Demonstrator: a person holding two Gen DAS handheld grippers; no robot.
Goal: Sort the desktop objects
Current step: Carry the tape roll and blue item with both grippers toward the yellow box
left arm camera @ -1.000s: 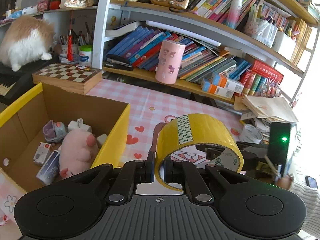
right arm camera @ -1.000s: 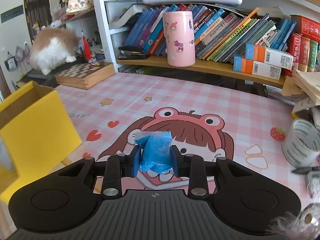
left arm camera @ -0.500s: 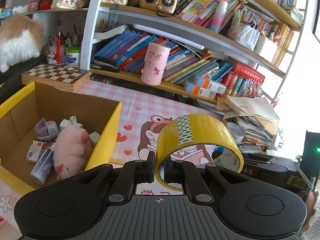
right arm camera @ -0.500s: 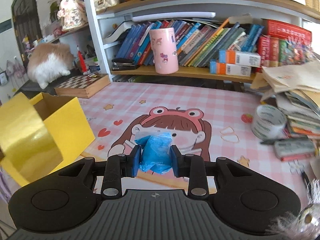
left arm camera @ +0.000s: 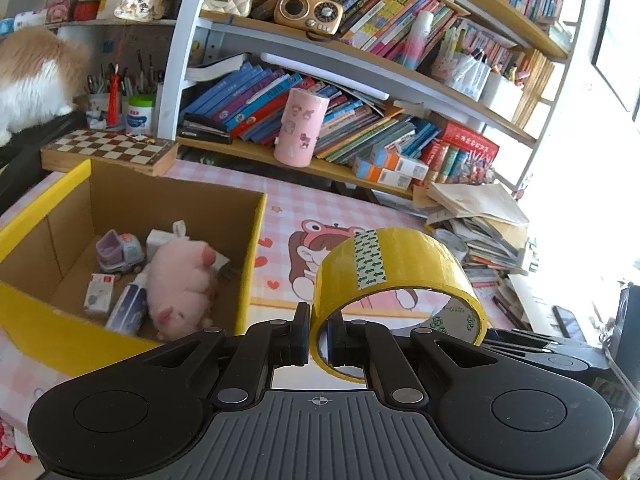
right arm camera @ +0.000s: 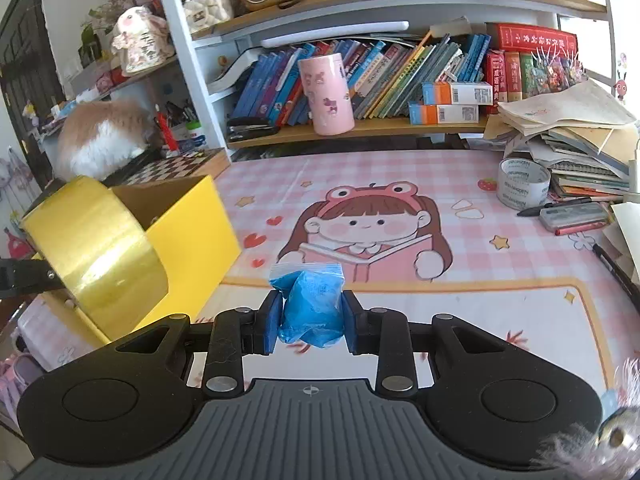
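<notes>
My left gripper (left arm camera: 319, 338) is shut on the wall of a yellow tape roll (left arm camera: 394, 258) and holds it in the air to the right of the open yellow cardboard box (left arm camera: 256, 236). The roll also shows at the left of the right wrist view (right arm camera: 96, 248), in front of the box (right arm camera: 192, 216). My right gripper (right arm camera: 310, 322) is shut on a small blue plastic bag (right arm camera: 312, 306) above the pink desk mat (right arm camera: 400, 208). The box holds a pink plush pig (left arm camera: 182, 280), a toy car (left arm camera: 120, 250) and small packets.
A white tape roll (right arm camera: 522, 182), pens and a stack of papers and books (right arm camera: 576, 140) lie at the mat's right edge. A pink tumbler (right arm camera: 328, 94) stands on the low bookshelf. A chessboard box (left arm camera: 110, 150) and a fluffy cat (left arm camera: 30, 76) are behind the box.
Both grippers have risen and pulled back from the desk with their loads. The yellow roll has come into the right wrist view at the left, beside the box.
</notes>
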